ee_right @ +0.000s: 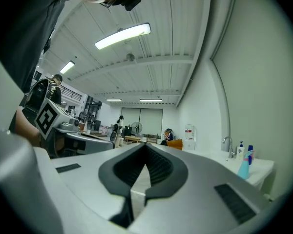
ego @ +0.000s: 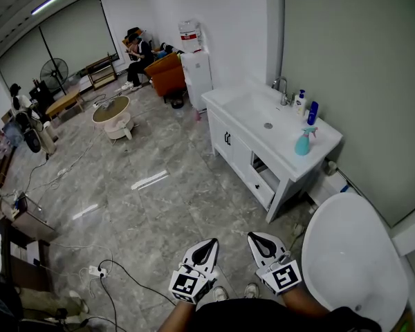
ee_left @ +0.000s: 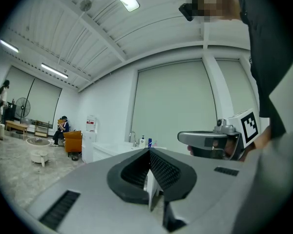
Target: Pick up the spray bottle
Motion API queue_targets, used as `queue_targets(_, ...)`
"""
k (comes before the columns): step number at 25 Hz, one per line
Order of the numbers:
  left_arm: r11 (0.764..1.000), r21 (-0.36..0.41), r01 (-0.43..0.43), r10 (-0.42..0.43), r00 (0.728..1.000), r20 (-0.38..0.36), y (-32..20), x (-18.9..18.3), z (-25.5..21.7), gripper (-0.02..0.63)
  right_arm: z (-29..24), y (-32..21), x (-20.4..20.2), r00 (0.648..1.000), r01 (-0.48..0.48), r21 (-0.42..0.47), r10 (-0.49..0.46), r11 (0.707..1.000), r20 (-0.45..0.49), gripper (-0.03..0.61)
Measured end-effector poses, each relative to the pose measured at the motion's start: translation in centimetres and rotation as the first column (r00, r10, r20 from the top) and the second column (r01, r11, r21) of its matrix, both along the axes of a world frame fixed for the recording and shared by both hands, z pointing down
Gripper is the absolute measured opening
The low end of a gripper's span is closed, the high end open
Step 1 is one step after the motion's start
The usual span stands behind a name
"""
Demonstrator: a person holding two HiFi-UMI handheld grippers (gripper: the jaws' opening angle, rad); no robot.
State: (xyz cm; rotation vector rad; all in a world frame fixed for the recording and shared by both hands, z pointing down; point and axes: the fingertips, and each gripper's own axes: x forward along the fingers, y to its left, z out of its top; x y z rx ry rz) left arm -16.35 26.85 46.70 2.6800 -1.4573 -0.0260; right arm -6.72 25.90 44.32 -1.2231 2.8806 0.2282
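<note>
- Head view, item one: spray bottle, translucent teal plastic, tapered body under a trigger head. It stands upright near the front right corner of the white tabletop, just beside the sunken basin and well apart from both tools.
- Same tabletop, by the wall: chrome faucet, white pump bottle, dark blue bottle, the last just behind the spray bottle.
- Floor: glossy grey marbled tiles, loose cables trailing across them.
- Left tool: smooth grey moulded shell, black ribbed pads. In my left gripper view the pads meet at the tip, with nothing between them.
- Right tool: same build. Its pads are pressed together and it holds nothing.
- Right gripper view alone gives me the spray bottle side-on, at the tabletop's near end.
- Left gripper view alone shows the right tool in profile with its marker cube; I cannot pick out the spray bottle there.
</note>
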Motion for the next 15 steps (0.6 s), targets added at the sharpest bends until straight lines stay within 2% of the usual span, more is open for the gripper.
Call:
queue_targets(10, 1.0, -0.006, -0.013, 0.013, 1.0, -0.006, -0.3, -1.7, 0.3, -0.005, 0.4, -0.3, -2.4, 1.0, 0.021, 0.009, -0.02, 1.0, -0.013, 0.005)
queue_targets(15, 1.0, -0.004, -0.028, 0.028, 1.0, -0.011, -0.8, -2.7, 0.7, -0.005, 0.8, -0.7, -3.5, 1.0, 0.019, 0.001, -0.019, 1.0, -0.006, 0.109)
